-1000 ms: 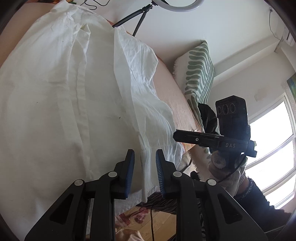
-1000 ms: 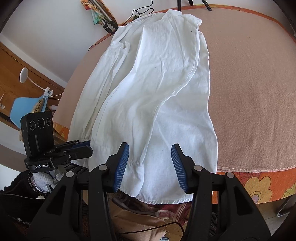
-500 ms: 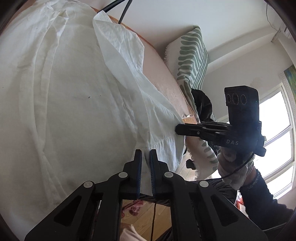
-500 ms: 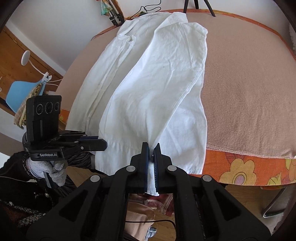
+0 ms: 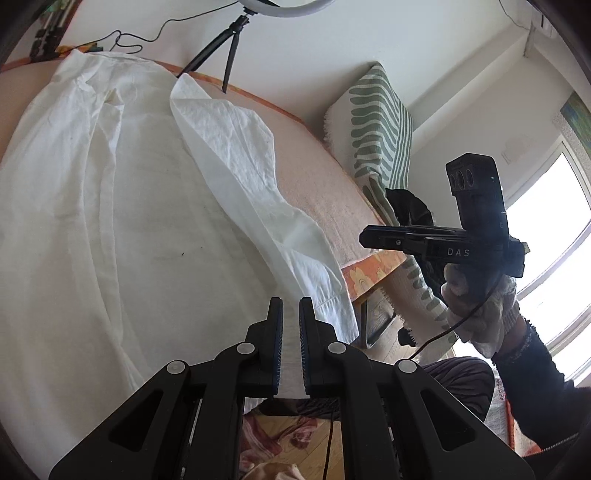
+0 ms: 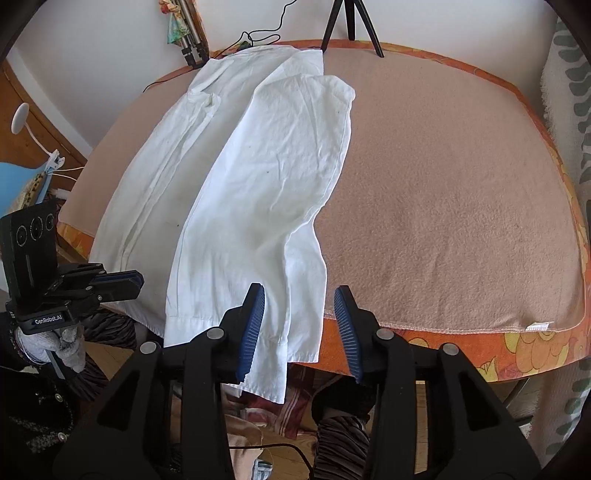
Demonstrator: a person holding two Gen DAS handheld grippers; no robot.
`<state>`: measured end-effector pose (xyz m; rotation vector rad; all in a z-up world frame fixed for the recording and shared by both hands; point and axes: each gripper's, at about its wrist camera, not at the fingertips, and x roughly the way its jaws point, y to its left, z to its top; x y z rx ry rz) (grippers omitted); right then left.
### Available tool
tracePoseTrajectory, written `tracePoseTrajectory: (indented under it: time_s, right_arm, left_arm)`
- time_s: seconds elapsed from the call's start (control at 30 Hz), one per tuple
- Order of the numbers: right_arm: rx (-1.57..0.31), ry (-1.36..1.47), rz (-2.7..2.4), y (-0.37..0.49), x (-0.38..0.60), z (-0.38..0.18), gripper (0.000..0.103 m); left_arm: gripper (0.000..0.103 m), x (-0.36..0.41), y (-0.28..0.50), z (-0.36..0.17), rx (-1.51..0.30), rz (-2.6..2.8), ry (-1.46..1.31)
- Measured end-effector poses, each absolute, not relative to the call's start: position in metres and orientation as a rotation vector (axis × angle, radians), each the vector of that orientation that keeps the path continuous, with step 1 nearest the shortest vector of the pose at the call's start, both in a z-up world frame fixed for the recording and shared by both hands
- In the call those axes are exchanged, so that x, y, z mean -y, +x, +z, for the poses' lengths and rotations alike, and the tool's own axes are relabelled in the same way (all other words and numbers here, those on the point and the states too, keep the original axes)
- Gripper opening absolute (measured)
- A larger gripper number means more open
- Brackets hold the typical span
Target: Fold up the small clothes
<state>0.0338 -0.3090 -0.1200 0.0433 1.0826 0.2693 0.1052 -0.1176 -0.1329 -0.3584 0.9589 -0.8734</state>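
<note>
A white shirt (image 5: pixel 147 221) lies lengthwise on the pink blanket (image 6: pixel 443 184), its right side folded over the middle (image 6: pixel 266 166). The hem hangs over the near table edge. My left gripper (image 5: pixel 291 306) is shut on the hem, with white cloth showing between its pads; in the right wrist view it (image 6: pixel 138 278) sits at the shirt's lower left corner. My right gripper (image 6: pixel 299 291) has its jaws opening. The hem lies between and below its blue pads (image 6: pixel 255 325), which do not press it. A gloved hand (image 5: pixel 480 306) carries the right gripper (image 5: pixel 364 236).
A tripod (image 6: pixel 351 22) stands at the table's far edge beside cables. A green-patterned cushion (image 5: pixel 376 129) leans at the right end. The orange floral cloth (image 6: pixel 517 347) hangs over the near edge. A blue chair (image 6: pixel 18 184) stands to the left, and bare blanket stretches right of the shirt.
Both grippers closed on the hem. The left still holds it, while the right has opened again and let go. Both have lifted back from the table edge.
</note>
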Motion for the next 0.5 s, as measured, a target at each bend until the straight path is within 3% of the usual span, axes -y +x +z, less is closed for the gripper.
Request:
tracePoseTrajectory:
  time_s: [0.07, 0.1, 0.13, 0.17, 0.37, 0.4, 0.43, 0.5]
  right_arm:
    - [-1.083, 0.081, 0.288, 0.042, 0.312, -0.118, 0.042]
    - [-1.088, 0.083, 0.29, 0.045, 0.311, -0.12, 0.042]
    - [-1.091, 0.072, 0.284, 0.046, 0.309, -0.123, 0.042]
    - [-1.092, 0.065, 0.281, 0.047, 0.306, -0.127, 0.042]
    - [-1.118, 0.084, 0.259, 0.049, 0.309, -0.151, 0.042]
    - [-1.11, 0.089, 0.256, 0.048, 0.31, -0.151, 0.042]
    - [-1.105, 0.102, 0.253, 0.049, 0.313, -0.151, 0.042]
    - [-1.098, 0.128, 0.252, 0.049, 0.318, -0.15, 0.042]
  left_arm:
    - [0.008, 0.12, 0.105, -0.126, -0.985, -0.894, -0.375]
    - [0.021, 0.121, 0.106, -0.125, -1.012, -0.906, -0.397]
    - [0.045, 0.126, 0.107, -0.127, -1.048, -0.905, -0.41]
    - [0.05, 0.13, 0.107, -0.13, -1.077, -0.902, -0.425]
    - [0.047, 0.153, 0.109, -0.159, -1.198, -0.885, -0.423]
    - [0.043, 0.159, 0.109, -0.162, -1.209, -0.889, -0.425]
    - [0.028, 0.162, 0.11, -0.166, -1.217, -0.897, -0.433]
    - [0.016, 0.166, 0.11, -0.172, -1.223, -0.926, -0.471]
